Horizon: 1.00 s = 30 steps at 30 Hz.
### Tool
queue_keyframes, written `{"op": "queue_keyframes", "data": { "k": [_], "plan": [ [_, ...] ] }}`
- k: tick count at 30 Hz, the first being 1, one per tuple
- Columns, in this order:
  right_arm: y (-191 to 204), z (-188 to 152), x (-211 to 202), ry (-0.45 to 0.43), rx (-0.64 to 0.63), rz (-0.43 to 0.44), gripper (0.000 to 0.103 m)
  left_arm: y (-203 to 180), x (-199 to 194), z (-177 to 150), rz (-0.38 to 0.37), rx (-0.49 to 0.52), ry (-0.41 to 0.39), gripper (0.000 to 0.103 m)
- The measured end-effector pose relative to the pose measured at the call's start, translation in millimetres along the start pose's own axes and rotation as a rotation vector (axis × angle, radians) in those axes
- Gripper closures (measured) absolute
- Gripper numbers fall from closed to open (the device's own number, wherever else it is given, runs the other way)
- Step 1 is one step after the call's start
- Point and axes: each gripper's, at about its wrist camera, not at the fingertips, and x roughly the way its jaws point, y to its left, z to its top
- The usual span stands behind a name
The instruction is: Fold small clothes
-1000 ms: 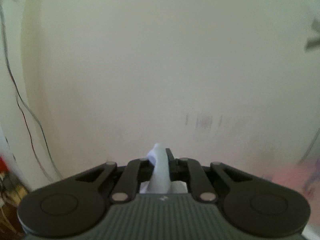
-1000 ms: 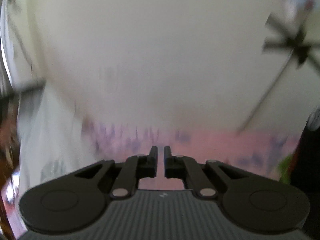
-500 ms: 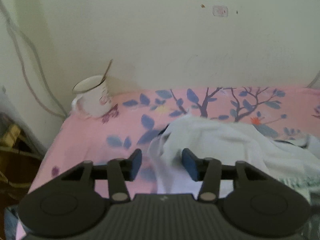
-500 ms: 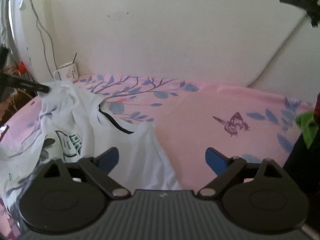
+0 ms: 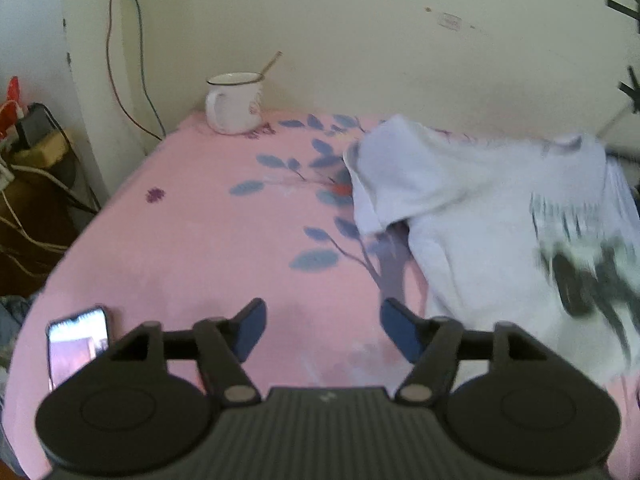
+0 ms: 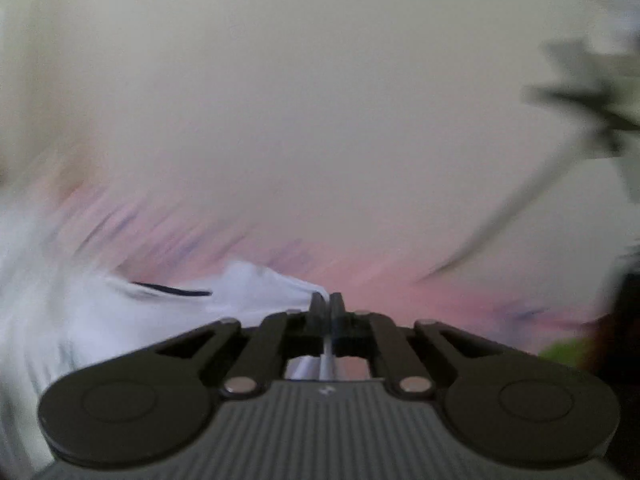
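A small white T-shirt (image 5: pixel 480 216) with a dark green print lies crumpled on the pink flowered bed sheet (image 5: pixel 208 240), to the right in the left wrist view. My left gripper (image 5: pixel 323 330) is open and empty over bare sheet, left of the shirt. My right gripper (image 6: pixel 329 305) is shut on an edge of the white shirt (image 6: pixel 248 288), which trails off to the left. The right wrist view is heavily blurred. The right gripper shows as a dark blur (image 5: pixel 588 280) over the shirt in the left wrist view.
A white enamel mug (image 5: pixel 234 102) with a spoon stands at the far left corner of the bed against the wall. A phone (image 5: pixel 78 342) with a lit screen lies at the near left edge. Cables and boxes (image 5: pixel 28 168) crowd the floor left of the bed.
My left gripper let go of the shirt, opened wide and moved left over bare sheet. My right gripper, open half a second ago, has shut on the shirt's edge and is moving fast.
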Motion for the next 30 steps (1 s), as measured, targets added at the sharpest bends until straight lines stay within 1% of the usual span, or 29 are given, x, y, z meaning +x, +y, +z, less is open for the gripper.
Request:
{"op": "queue_keyframes", "data": {
  "k": [1, 2, 3, 5, 7, 9, 10, 12, 14, 16, 18, 19, 21, 22, 23, 24, 25, 26, 28, 30],
  "plan": [
    [-12, 8, -1, 0.000, 0.077, 0.008, 0.080, -3, -3, -6, -0.009, 0.007, -0.002, 0.024],
    [-17, 11, -5, 0.015, 0.111, 0.024, 0.034, -5, -4, -11, -0.024, 0.014, -0.004, 0.019],
    [-19, 11, -17, 0.011, 0.114, 0.055, 0.023, -7, -6, -18, -0.043, 0.023, -0.004, 0.017],
    [-13, 1, -52, -0.005, 0.023, 0.177, 0.025, -12, -9, -30, -0.072, 0.038, 0.001, 0.012],
    [-7, -20, -92, 0.001, -0.056, 0.318, 0.025, -16, -8, -42, -0.082, 0.043, 0.018, 0.011],
    [-3, -50, -131, 0.053, -0.118, 0.499, 0.028, -19, -5, -52, -0.084, 0.036, 0.041, 0.011],
    [3, -66, -147, 0.089, -0.141, 0.562, 0.033, -19, -4, -55, -0.087, 0.031, 0.050, 0.011],
    [11, -102, -170, 0.199, -0.163, 0.671, 0.037, -20, -2, -61, -0.084, 0.023, 0.062, 0.011],
    [21, -133, -181, 0.305, -0.142, 0.707, 0.046, -16, -1, -63, -0.080, 0.008, 0.071, 0.011],
    [25, -156, -181, 0.378, -0.037, 0.716, 0.046, -14, -1, -66, -0.082, -0.011, 0.080, 0.013],
    [21, -168, -169, 0.431, 0.123, 0.736, 0.041, -14, 1, -68, -0.086, -0.017, 0.092, 0.020],
    [20, -174, -164, 0.447, 0.193, 0.747, 0.040, -15, 2, -69, -0.087, -0.016, 0.100, 0.026],
    [23, -177, -152, 0.439, 0.275, 0.751, 0.039, -18, 1, -73, -0.069, 0.001, 0.095, 0.032],
    [31, -176, -149, 0.424, 0.284, 0.762, 0.035, -21, 0, -75, -0.056, 0.017, 0.090, 0.041],
    [37, -174, -145, 0.413, 0.278, 0.762, 0.040, -24, -1, -76, -0.041, 0.029, 0.085, 0.055],
    [47, -173, -140, 0.405, 0.268, 0.750, 0.047, -26, -3, -76, -0.031, 0.039, 0.082, 0.065],
    [53, -173, -136, 0.410, 0.253, 0.728, 0.077, -27, -4, -76, -0.032, 0.043, 0.081, 0.090],
    [60, -172, -132, 0.425, 0.241, 0.702, 0.096, -26, -5, -74, -0.051, 0.036, 0.088, 0.093],
    [59, -163, -141, 0.411, 0.220, 0.705, 0.097, -27, -14, -67, -0.045, 0.030, 0.076, 0.094],
    [48, -144, -172, 0.344, 0.158, 0.729, 0.098, -27, -36, -56, -0.055, 0.029, 0.031, 0.094]
  ]
}}
